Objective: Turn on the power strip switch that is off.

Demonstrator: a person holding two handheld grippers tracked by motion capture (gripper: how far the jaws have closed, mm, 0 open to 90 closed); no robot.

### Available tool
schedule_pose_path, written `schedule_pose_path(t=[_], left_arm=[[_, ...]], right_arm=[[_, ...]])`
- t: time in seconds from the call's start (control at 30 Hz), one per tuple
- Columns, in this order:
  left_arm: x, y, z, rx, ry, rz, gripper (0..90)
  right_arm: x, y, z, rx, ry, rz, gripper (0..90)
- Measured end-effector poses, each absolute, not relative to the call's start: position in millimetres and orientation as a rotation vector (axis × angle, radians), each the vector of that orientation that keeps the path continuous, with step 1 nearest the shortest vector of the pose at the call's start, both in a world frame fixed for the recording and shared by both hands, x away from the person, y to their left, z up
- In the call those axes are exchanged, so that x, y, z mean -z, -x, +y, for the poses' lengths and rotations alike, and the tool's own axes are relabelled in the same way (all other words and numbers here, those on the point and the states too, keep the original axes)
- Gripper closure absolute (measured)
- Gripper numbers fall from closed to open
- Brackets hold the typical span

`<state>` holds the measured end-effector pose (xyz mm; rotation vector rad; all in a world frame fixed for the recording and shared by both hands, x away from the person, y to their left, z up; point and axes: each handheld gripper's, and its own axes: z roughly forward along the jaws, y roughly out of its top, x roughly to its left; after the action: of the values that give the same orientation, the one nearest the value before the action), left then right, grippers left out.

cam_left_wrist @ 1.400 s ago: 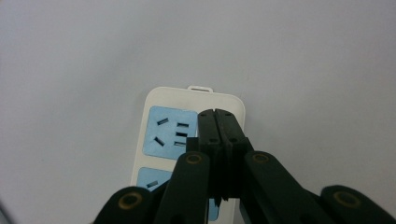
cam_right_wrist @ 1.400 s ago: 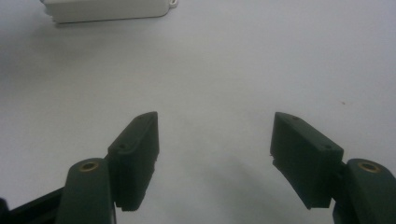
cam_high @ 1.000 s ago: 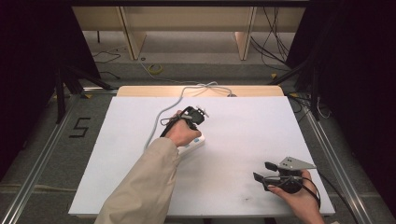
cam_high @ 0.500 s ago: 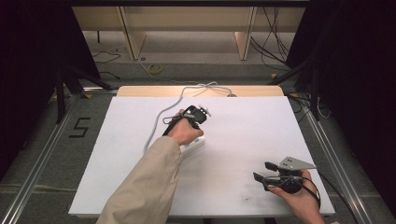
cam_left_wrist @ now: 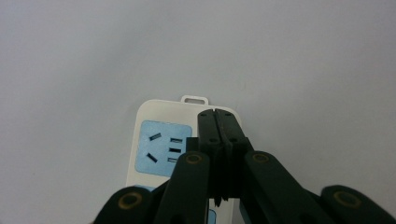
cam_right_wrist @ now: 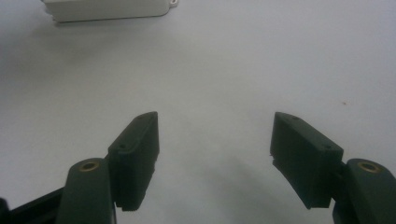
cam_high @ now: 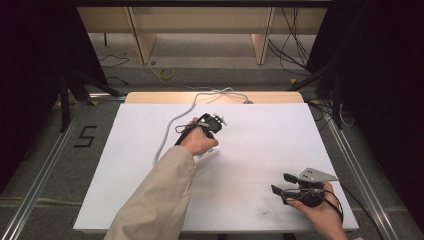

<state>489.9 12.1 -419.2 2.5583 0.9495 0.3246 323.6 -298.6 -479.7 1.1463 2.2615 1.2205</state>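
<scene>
The left hand-held gripper [cam_left_wrist: 218, 122] hovers over a white power strip [cam_left_wrist: 161, 140] that lies near the middle of the white surface [cam_high: 260, 145], its jaws pressed together with nothing between them. In the left gripper view the closed tips sit above the strip's end, just right of a blue socket panel [cam_left_wrist: 162, 148] and below the small hanging loop [cam_left_wrist: 194, 99]. The strip's grey cable [cam_high: 172, 125] runs off toward the far edge. The right hand-held gripper [cam_right_wrist: 215, 158] rests low near the front right corner (well apart from the strip), jaws spread wide over bare surface, the strip [cam_right_wrist: 107, 9] lying farther ahead of it
</scene>
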Motion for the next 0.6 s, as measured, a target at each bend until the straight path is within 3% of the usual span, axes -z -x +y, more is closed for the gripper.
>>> schedule_pose_path(t=[0.6], left_arm=[[427.7,-491.2,13.5,-0.310,-2.577,0.965,89.7]], right_arm=[[479.7,-323.5,-298.6,-1.221,-1.147,2.261,33.6]])
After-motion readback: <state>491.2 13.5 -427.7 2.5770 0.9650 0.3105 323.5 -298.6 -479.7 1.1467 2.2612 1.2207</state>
